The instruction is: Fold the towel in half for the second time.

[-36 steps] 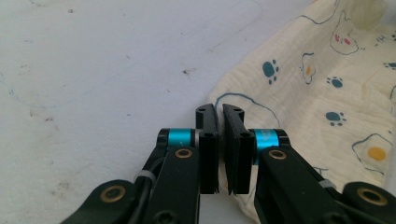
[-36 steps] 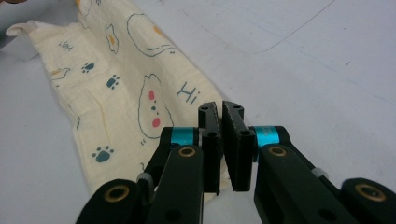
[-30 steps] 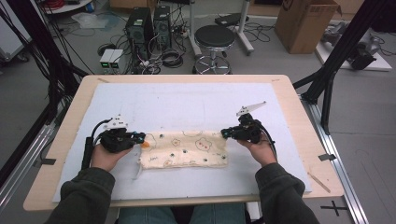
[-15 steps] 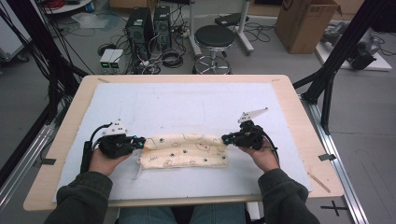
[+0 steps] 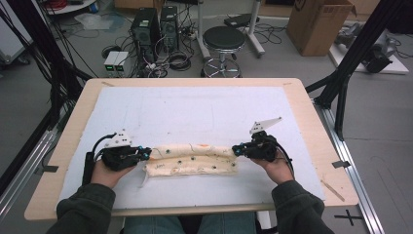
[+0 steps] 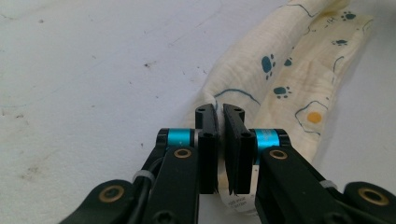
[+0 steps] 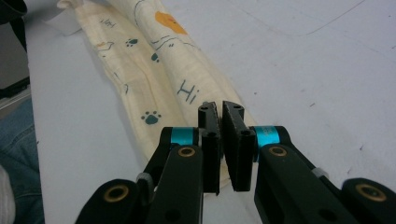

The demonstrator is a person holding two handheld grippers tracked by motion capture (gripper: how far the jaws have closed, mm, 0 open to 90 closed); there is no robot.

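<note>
Two tools [image 5: 148,153] [image 5: 237,150] pinch a cloth [image 5: 192,158] on white matting [image 5: 204,112]; beyond, seemingly computers [image 5: 156,24].

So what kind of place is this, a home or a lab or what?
Most likely a lab or workshop set up for recording. Computer towers and tangled cables sit on the bare floor behind the table, with a cardboard box and black frame struts around it.

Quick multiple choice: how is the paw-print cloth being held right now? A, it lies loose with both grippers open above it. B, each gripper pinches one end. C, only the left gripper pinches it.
B: the left gripper and the right gripper each have their jaws shut on an end of the cloth.
</note>
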